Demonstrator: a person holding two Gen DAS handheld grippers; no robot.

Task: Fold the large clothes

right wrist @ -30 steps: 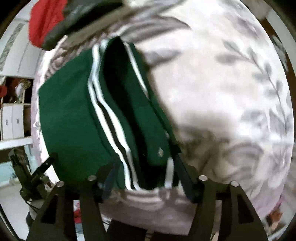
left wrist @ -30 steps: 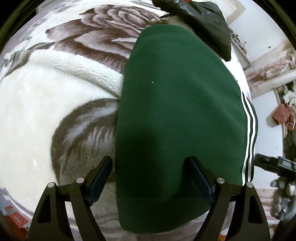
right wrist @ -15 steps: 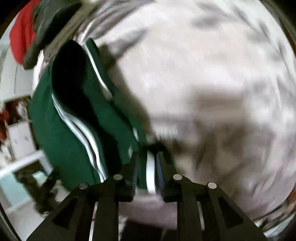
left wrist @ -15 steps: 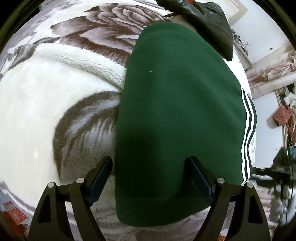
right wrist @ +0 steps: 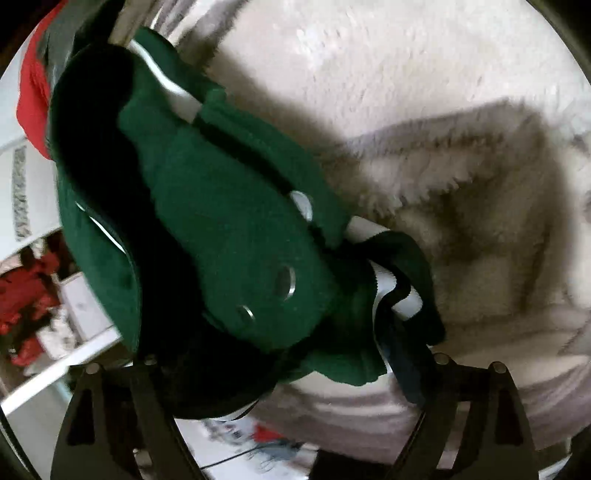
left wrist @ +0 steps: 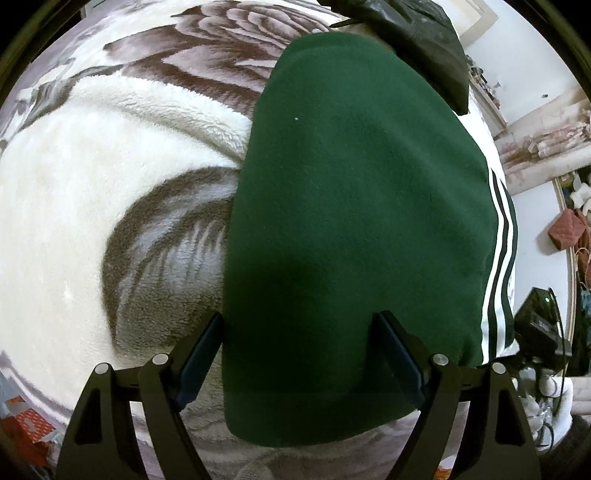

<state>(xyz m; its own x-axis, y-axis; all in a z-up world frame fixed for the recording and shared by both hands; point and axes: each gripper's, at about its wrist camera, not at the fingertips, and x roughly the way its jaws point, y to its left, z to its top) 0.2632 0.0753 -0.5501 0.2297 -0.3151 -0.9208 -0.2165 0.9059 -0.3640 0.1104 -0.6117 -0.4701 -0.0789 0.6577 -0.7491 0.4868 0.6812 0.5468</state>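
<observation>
A dark green fleece garment (left wrist: 351, 184) with white side stripes lies folded on a plush blanket (left wrist: 92, 184). My left gripper (left wrist: 299, 317) hovers open over its near hem; the fingers straddle the cloth without pressing it. In the right wrist view, the garment's striped, snap-buttoned edge (right wrist: 229, 206) lies bunched and slack. My right gripper (right wrist: 273, 350) is low over it and its jaws are opening wide. The fabric is between them but not pinched. Cloth hides the left finger, and the right finger (right wrist: 406, 365) shows beside the striped cuff.
The cream and brown feather-patterned blanket (right wrist: 424, 92) spreads to the right of the garment. A black garment (left wrist: 417, 33) lies at the far end, with a red one (right wrist: 31, 92) beside it. A black device (left wrist: 539, 332) and room clutter sit past the bed's right edge.
The right gripper pinched the striped edge half a second ago. Now its jaws stand wide and it has dropped and rolled closer to the blanket. The left gripper has not moved.
</observation>
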